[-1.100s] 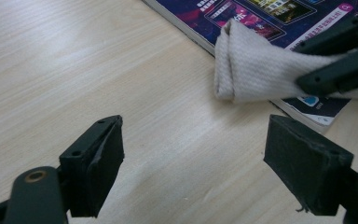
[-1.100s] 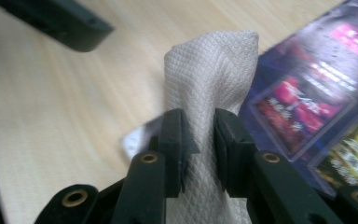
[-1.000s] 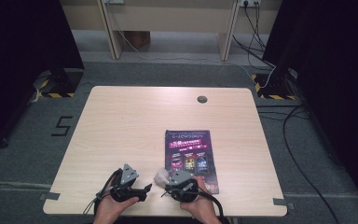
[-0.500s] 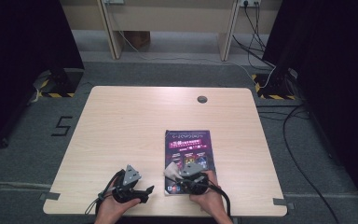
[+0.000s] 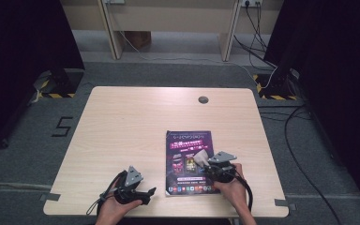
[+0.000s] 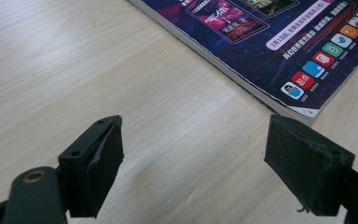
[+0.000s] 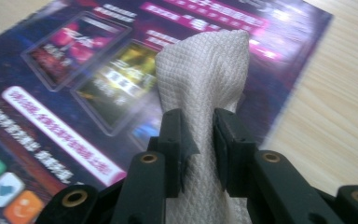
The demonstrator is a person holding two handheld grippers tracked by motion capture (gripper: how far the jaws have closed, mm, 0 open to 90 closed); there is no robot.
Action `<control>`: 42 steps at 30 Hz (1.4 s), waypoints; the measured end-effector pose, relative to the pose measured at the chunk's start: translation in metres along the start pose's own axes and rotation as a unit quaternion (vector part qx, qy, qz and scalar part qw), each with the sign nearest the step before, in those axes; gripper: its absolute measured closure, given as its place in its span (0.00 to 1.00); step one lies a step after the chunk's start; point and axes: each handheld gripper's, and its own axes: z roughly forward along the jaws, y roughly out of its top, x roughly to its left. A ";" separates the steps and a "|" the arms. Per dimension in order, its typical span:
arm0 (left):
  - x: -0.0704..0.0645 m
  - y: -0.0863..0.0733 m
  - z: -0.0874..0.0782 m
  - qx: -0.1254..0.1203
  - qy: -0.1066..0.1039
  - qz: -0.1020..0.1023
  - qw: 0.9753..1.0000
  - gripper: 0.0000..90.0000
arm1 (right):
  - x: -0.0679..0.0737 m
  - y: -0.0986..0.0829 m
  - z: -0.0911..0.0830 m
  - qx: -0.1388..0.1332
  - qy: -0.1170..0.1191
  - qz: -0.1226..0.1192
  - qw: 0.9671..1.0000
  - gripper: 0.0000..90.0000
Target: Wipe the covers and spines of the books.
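A purple magazine (image 5: pixel 190 161) lies flat on the wooden table (image 5: pixel 136 126), right of centre near the front. My right gripper (image 5: pixel 204 161) hovers over its lower right part, shut on a white cloth (image 7: pixel 200 84) that sticks up between the jaws; in the high view the cloth (image 5: pixel 200 158) shows as a pale wad on the cover. My left gripper (image 5: pixel 149 192) rests near the table's front edge, just left of the magazine, jaws wide open with nothing between them. In the left gripper view the magazine's corner (image 6: pixel 303 88) lies just beyond the right jaw.
A round cable hole (image 5: pixel 203 99) sits at the table's far edge. Cables (image 5: pixel 290 122) run over the grey floor to the right. A "5" (image 5: pixel 62 126) is marked on the floor at the left. The table's left and far areas are bare wood.
My right gripper with the cloth has moved right and slightly forward across the magazine's lower part. The left gripper has barely shifted.
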 end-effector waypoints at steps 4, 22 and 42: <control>0.000 0.000 0.000 0.001 0.000 0.000 1.000 0.21 | -0.007 -0.003 -0.003 0.000 -0.007 0.008 1.000 0.82; 0.000 0.000 0.000 0.001 0.000 0.000 1.000 0.21 | 0.007 -0.014 -0.017 0.008 0.009 -0.025 1.000 0.82; 0.012 0.001 -0.001 -0.003 0.014 -0.011 1.000 0.21 | 0.084 0.006 0.001 -0.009 0.081 -0.106 0.991 0.81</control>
